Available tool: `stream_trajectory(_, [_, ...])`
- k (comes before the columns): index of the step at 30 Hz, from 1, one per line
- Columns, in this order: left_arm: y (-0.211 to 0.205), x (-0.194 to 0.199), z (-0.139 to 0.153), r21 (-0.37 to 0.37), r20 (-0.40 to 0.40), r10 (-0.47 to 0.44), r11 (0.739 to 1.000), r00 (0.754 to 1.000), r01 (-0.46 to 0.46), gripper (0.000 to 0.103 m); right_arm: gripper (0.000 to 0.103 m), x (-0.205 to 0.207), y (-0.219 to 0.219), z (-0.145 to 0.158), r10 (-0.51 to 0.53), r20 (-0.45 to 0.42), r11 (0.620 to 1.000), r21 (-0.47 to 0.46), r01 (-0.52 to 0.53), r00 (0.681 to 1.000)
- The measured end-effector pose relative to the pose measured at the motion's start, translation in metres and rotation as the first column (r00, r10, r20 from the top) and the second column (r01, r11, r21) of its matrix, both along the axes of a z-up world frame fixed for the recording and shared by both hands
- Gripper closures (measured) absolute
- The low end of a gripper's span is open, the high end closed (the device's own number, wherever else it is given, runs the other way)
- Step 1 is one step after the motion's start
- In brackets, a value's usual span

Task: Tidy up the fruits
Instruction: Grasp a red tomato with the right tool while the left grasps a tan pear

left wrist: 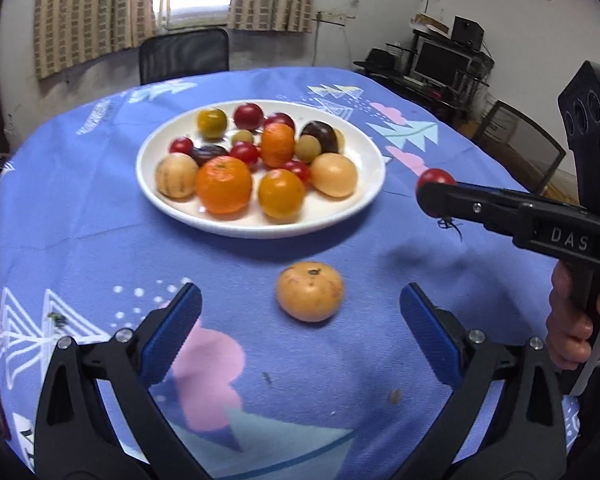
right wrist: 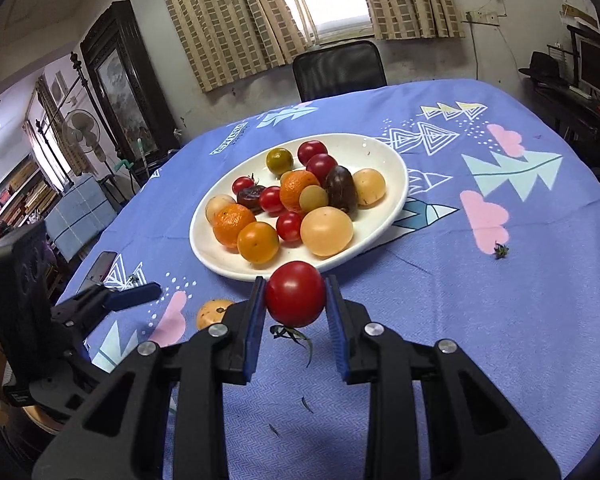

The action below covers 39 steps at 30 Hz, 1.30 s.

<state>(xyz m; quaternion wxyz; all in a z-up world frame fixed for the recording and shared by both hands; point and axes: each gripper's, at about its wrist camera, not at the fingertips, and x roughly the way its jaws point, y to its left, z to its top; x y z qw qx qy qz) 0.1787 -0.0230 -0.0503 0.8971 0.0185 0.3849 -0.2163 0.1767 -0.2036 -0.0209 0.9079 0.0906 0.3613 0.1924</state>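
1. Two blue pads (right wrist: 256, 322) of the right gripper (right wrist: 295, 312) clamp a red tomato (right wrist: 295, 294) between them, off the cloth, just short of the near rim of the plate (right wrist: 216, 258). A green calyx hangs under the tomato.
2. From the left wrist view, that same gripper reaches in from the right, with the tomato at its tip, beside the plate's right edge; a hand (left wrist: 572, 320) grips its handle.
3. Left gripper (left wrist: 300, 312) — spread wide and holding nothing — hovers low over the tablecloth (left wrist: 80, 220).
4. One tan-orange fruit (left wrist: 310, 291) lies on the cloth between and just ahead of the left fingers, touching neither, near the plate's front rim.
5. Many fruits fill the white plate — oranges, small red tomatoes, pale yellow rounds, dark purple ones and a green-yellow one at the back.
6. Loose green bits lie on the cloth; a black chair (right wrist: 338, 68) stands at the far side.
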Motion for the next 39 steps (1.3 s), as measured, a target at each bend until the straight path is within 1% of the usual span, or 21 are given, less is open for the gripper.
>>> stream_trajectory(3, [-0.008,0.006,-0.006,0.006,-0.030,-0.009,1.000,1.000,0.009,0.003,0.073,0.000,0.000,0.000,-0.002,-0.003,1.000,-0.002,0.002,1.000])
stream_trajectory(6, [-0.013,0.010,-0.012,0.017,-0.053,-0.009,1.000,0.999,0.010,0.007,0.073,0.001,0.000,-0.001,0.003,-0.013,1.000,0.002,-0.003,1.000])
stream_trajectory(8, [-0.014,0.013,-0.015,0.015,-0.076,-0.003,1.000,0.997,0.004,0.019,0.073,0.001,0.000,-0.001,0.006,-0.016,1.000,0.002,-0.006,1.000])
stream_trajectory(10, [-0.013,0.016,-0.018,0.012,-0.095,0.002,1.000,0.995,-0.001,0.024,0.073,0.001,0.001,-0.001,0.009,-0.017,1.000,0.000,-0.009,1.000])
stream_trajectory(12, [-0.012,0.017,-0.021,0.011,-0.107,0.008,1.000,0.994,-0.007,0.025,0.073,0.000,0.002,-0.001,0.012,-0.014,1.000,0.000,-0.012,1.000])
stream_trajectory(15, [-0.012,0.017,-0.020,0.009,-0.101,0.012,1.000,0.995,-0.011,0.027,0.073,-0.001,0.002,-0.001,0.014,-0.014,1.000,-0.002,-0.014,1.000])
stream_trajectory(18, [-0.012,0.018,-0.020,-0.008,-0.112,0.012,1.000,0.994,-0.013,0.038,0.073,0.000,0.002,-0.002,0.013,-0.020,1.000,-0.004,-0.013,1.000])
stream_trajectory(20, [-0.013,0.020,-0.024,-0.006,-0.131,0.008,1.000,0.991,-0.009,0.051,0.073,0.000,0.003,-0.002,0.011,-0.023,1.000,-0.009,-0.012,1.000])
stream_trajectory(22, [-0.013,0.020,-0.025,-0.002,-0.136,0.011,1.000,0.991,-0.012,0.056,0.073,-0.001,0.003,-0.002,0.013,-0.024,1.000,-0.009,-0.013,1.000])
stream_trajectory(30, [-0.014,0.021,-0.024,-0.002,-0.134,0.022,1.000,0.991,-0.022,0.057,0.073,-0.001,0.005,-0.004,0.020,-0.024,1.000,-0.020,-0.020,1.000])
stream_trajectory(33, [-0.014,0.022,-0.024,-0.001,-0.132,0.024,1.000,0.991,-0.024,0.059,0.073,-0.001,0.006,-0.004,0.020,-0.026,1.000,-0.021,-0.020,0.999])
stream_trajectory(39, [-0.012,0.021,-0.024,-0.013,-0.136,0.027,0.999,0.990,-0.029,0.059,0.073,0.001,0.006,-0.007,0.012,-0.029,0.999,-0.034,-0.013,0.999])
